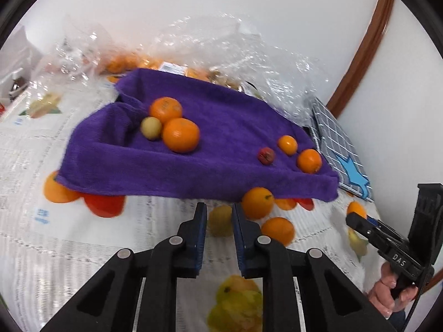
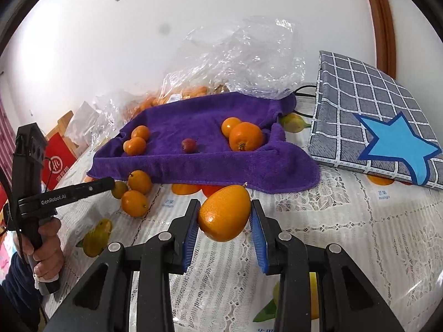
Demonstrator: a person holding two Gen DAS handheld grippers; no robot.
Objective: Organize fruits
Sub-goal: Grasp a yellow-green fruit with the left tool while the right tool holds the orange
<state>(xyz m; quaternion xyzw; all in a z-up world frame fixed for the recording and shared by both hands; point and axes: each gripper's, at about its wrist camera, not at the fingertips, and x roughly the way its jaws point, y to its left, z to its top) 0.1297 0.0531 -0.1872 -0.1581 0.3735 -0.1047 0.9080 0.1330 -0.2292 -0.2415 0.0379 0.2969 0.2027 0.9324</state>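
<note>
The right gripper (image 2: 224, 221) pinches an oval orange fruit (image 2: 224, 213) above the tablecloth (image 2: 346, 235), just before the purple towel (image 2: 207, 163). The left gripper (image 1: 220, 221) has clamped onto a yellowish fruit (image 1: 220, 220). Its side reads "GenRobot.AI"; the tablecloth print reads "mango".

Loose oranges (image 2: 135, 191) crowd the purple towel's (image 2: 221, 171) front edge.

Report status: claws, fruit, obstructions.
Left claw shut on yellowish fruit. Right claw shut on orange fruit. Purple towel ahead, five fruits aboard. Path clear.
</note>
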